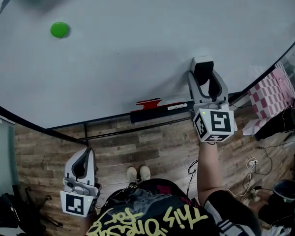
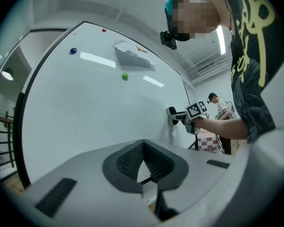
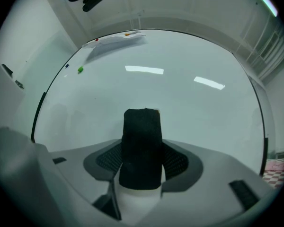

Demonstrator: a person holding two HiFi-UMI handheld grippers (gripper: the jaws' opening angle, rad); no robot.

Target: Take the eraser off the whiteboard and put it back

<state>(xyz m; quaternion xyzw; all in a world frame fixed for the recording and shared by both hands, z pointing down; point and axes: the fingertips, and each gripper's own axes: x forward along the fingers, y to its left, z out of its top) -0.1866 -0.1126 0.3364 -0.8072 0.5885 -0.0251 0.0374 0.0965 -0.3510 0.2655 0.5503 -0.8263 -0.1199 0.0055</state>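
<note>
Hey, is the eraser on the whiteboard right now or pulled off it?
On it. The eraser rests against the whiteboard in the left gripper view, with the right gripper closed around it.

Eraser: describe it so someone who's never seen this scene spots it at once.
Find the big whiteboard, then its lower right part in the head view. The eraser sits against it between the jaws of the right gripper. It is a small black-and-white block, unlike the round green magnet far to the upper left.
</note>
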